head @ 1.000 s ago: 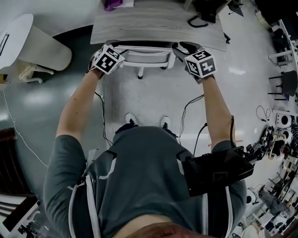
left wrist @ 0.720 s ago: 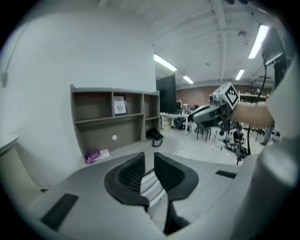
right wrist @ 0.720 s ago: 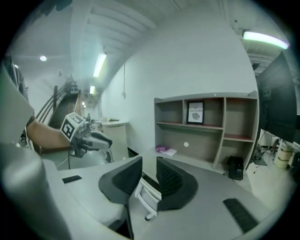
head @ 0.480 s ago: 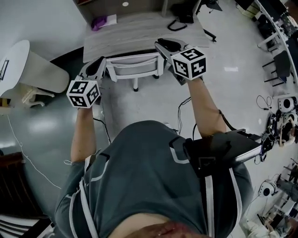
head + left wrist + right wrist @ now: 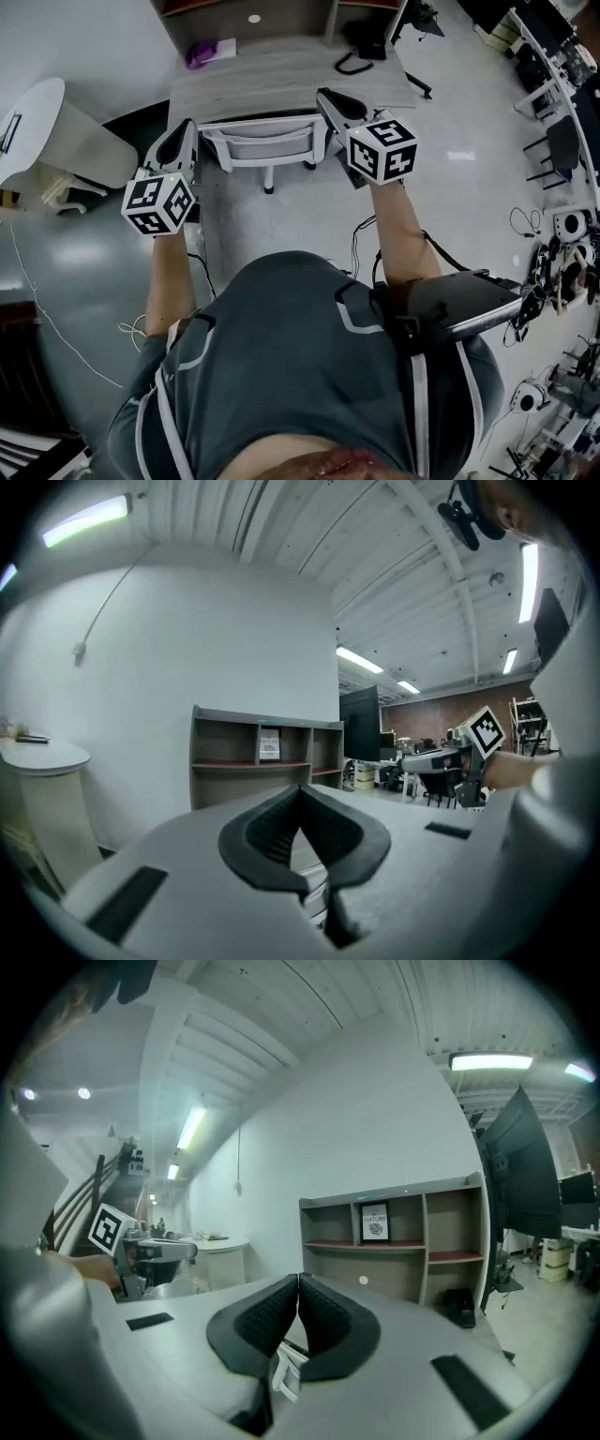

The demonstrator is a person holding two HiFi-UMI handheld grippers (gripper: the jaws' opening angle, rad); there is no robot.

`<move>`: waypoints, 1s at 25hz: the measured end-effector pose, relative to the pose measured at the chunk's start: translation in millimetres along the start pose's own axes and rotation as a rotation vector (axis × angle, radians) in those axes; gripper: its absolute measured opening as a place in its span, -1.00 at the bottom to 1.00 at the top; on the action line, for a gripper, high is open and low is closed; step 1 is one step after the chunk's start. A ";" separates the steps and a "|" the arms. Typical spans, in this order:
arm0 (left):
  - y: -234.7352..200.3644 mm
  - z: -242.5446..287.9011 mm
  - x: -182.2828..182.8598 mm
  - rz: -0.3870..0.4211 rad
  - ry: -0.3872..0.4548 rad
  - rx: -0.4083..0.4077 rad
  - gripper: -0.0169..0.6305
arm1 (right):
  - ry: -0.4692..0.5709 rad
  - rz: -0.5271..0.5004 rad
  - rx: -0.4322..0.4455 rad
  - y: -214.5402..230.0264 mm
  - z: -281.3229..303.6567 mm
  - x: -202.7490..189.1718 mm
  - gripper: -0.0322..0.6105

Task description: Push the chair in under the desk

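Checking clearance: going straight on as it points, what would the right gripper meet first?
The right gripper points about level, over the chair and desk, so probably the shelf unit first; depth is unclear.

The right tongs [image 5: 298, 1282] fill the lower middle. Their jaws have just been closing and now stand tip to tip, ribbed black pads [image 5: 328, 1321] meeting with nothing between them. A white slatted piece [image 5: 284, 1375] shows through the gap at 6 o'clock. Past the tips, at 1 o'clock, stands a grey shelf unit [image 5: 398, 1251] with a framed print [image 5: 375, 1222] in its middle bay. A dark monitor [image 5: 523, 1171] sits at 3 o'clock, and a ceiling light [image 5: 489, 1061] at 1 o'clock. At 9 o'clock the left tongs [image 5: 187, 1250] hang level, with a round white table [image 5: 214, 1246] behind them.
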State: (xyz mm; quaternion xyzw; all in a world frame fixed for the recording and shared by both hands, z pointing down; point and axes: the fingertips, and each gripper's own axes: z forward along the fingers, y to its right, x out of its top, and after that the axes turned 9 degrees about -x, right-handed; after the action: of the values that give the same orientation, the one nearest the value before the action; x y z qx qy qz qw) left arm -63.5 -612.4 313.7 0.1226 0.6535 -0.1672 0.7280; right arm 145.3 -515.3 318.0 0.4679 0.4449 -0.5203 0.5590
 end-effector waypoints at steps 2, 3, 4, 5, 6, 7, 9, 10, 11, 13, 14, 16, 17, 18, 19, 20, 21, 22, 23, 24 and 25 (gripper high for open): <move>-3.4 -5.3 2.1 -0.012 0.014 0.020 -0.92 | 0.011 -0.016 -0.030 -0.1 -3.1 3.8 -0.81; -5.0 -8.3 3.0 -0.017 0.022 0.026 -0.92 | 0.017 -0.026 -0.043 -0.7 -4.2 6.1 -0.81; -6.0 -10.4 3.6 -0.021 0.026 0.028 -0.92 | 0.023 -0.035 -0.051 -1.4 -4.8 8.4 -0.81; -6.1 -11.6 3.6 -0.023 0.028 0.027 -0.92 | 0.028 -0.040 -0.054 -1.8 -5.0 10.1 -0.81; -5.4 -12.0 2.8 -0.024 0.026 0.026 -0.92 | 0.031 -0.042 -0.056 -2.0 -5.3 10.7 -0.81; -4.5 -11.9 1.5 -0.025 0.023 0.026 -0.92 | 0.031 -0.043 -0.059 -2.1 -5.8 9.9 -0.81; -2.9 -11.9 -0.5 -0.026 0.021 0.028 -0.92 | 0.028 -0.046 -0.064 -2.7 -7.5 6.8 -0.81; -2.4 -12.1 -0.1 -0.028 0.026 0.028 -0.92 | 0.028 -0.046 -0.067 -3.2 -8.3 6.1 -0.81; -1.9 -12.6 1.1 -0.031 0.034 0.027 -0.92 | 0.031 -0.046 -0.068 -3.6 -9.0 6.4 -0.81; -0.7 -14.1 2.7 -0.030 0.042 0.028 -0.92 | 0.037 -0.047 -0.068 -4.4 -10.9 8.1 -0.81; -0.3 -15.0 2.4 -0.023 0.037 0.032 -0.92 | 0.039 -0.047 -0.068 -4.8 -12.4 8.5 -0.81; -0.9 -16.0 1.0 -0.006 0.018 0.040 -0.92 | 0.038 -0.050 -0.072 -5.6 -14.7 9.0 -0.81; -1.8 -16.3 1.3 -0.001 0.012 0.041 -0.92 | 0.037 -0.053 -0.075 -6.0 -14.9 9.6 -0.81; -3.1 -17.0 2.0 0.003 0.009 0.040 -0.92 | 0.036 -0.056 -0.077 -6.8 -14.5 10.0 -0.81; -4.2 -17.9 2.5 0.004 0.009 0.039 -0.92 | 0.035 -0.057 -0.079 -7.9 -14.0 9.8 -0.81; -5.1 -18.7 2.2 0.006 0.009 0.039 -0.92 | 0.034 -0.058 -0.081 -9.0 -13.6 9.2 -0.81; -5.8 -19.4 1.2 0.006 0.008 0.039 -0.92 | 0.033 -0.058 -0.082 -9.8 -13.3 8.2 -0.81; -6.4 -19.8 -0.2 0.006 0.007 0.039 -0.92 | 0.032 -0.057 -0.085 -10.1 -13.3 7.3 -0.81; -7.3 -20.1 -1.6 0.004 0.005 0.040 -0.92 | 0.031 -0.055 -0.088 -10.0 -13.2 6.6 -0.81; -8.5 -20.0 -2.5 0.003 0.004 0.040 -0.92 | 0.030 -0.054 -0.093 -9.4 -12.9 6.2 -0.81; -10.0 -19.7 -3.1 0.002 0.004 0.041 -0.92 | 0.030 -0.053 -0.098 -8.5 -12.3 6.0 -0.81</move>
State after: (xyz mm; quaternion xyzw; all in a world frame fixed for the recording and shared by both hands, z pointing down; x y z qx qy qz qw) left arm -85.7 -613.5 314.8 0.1385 0.6511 -0.1793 0.7244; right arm 137.0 -504.3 309.5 0.4357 0.4904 -0.5055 0.5606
